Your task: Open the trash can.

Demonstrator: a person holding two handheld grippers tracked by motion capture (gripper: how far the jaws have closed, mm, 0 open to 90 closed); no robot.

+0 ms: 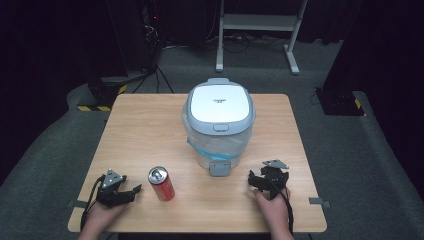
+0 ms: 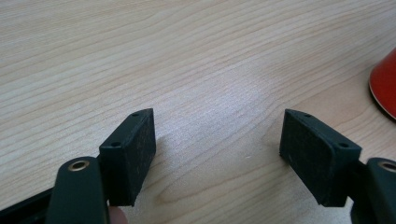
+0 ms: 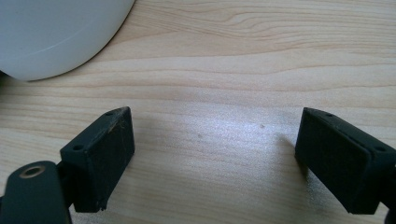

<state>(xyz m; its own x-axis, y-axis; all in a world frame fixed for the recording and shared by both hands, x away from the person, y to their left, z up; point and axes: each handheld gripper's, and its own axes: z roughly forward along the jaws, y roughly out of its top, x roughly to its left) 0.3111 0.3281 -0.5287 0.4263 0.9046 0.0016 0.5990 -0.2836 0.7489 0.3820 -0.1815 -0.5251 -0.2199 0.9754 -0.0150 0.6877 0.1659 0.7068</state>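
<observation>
At the near edge of the wooden table (image 1: 150, 125) a person's two hands rest on the top, each holding a gripper. The left gripper (image 1: 131, 192) sits by the near left corner with its jaws spread wide and nothing between them; in the left gripper view (image 2: 218, 148) only bare wood grain lies in the gap. Just to its right lies a red drink can (image 1: 161, 183) on its side, silver top end turned away from the person, close to the jaw tips but apart from them. In the left gripper view a sliver of the can's red body (image 2: 385, 88) shows at the right edge, outside the right-hand jaw and ahead of it, not in the gap.

The right gripper (image 1: 261, 181) rests near the near right side of the table, jaws likewise wide apart and holding nothing. Its own view (image 3: 214, 144) shows plain wood between the pads.

Farther in, at the middle of the table, stands a small white pedal bin (image 1: 218, 125) with a closed grey-rimmed lid, a clear liner bag bunched around its rim, and a grey pedal at its base facing the person. The bin's rounded white wall (image 3: 56, 32) curves into the upper left corner of the right gripper view, ahead of the left-hand jaw and well clear of it.

Beyond the table, grey carpet and the legs of a white frame (image 1: 257, 30).
</observation>
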